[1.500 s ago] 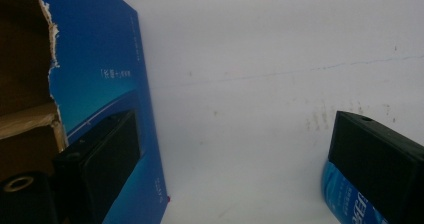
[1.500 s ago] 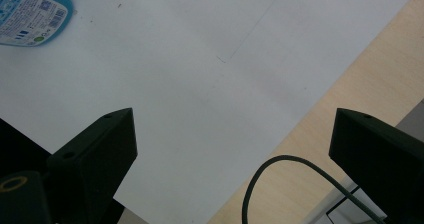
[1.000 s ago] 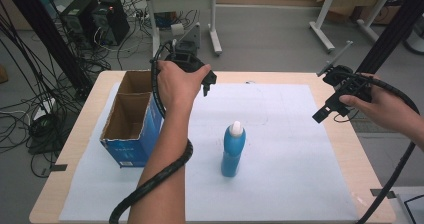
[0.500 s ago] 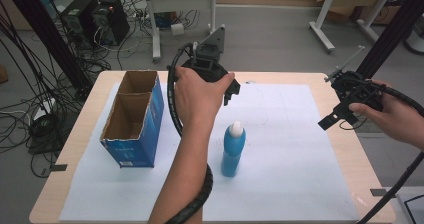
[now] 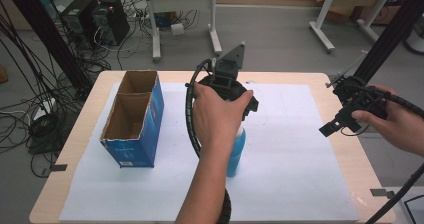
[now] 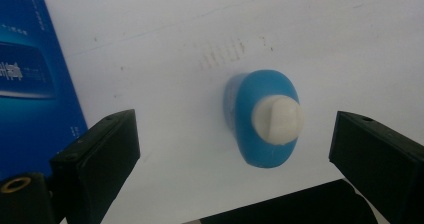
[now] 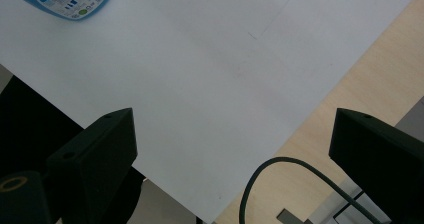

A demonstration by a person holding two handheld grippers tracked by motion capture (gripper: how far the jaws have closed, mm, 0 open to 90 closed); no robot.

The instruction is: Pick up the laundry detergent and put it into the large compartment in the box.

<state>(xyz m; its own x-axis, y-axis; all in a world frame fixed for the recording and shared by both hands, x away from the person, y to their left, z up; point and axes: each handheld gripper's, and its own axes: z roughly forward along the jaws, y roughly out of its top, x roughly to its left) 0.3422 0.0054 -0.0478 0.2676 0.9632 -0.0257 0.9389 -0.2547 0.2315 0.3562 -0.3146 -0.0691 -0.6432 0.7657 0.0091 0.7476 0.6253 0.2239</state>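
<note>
The left gripper (image 6: 232,149) has swung across from above the blue cardboard box (image 5: 134,119) and now hangs directly over the blue bottle (image 6: 264,118), looking straight down on its white cap (image 6: 277,119). Its 2 jaws stand wide apart, 1 on each side of the bottle, holding nothing and not yet touching it. In the high view the hand and the left gripper (image 5: 227,86) cover the bottle's top, and the lower body of the blue bottle (image 5: 235,151) stands upright on the white sheet (image 5: 300,159) near the middle of the worktop (image 5: 345,156), just right of the box and apart from it.

The right gripper (image 5: 345,116) has drifted a little further toward the worktop's right edge and waits there, jaws open and empty.

That shift suggests the approach is over and a grasp is about to begin: the left gripper looks lined up to descend and close on the bottle, with the box's 2 open compartments the likely destination.
</note>
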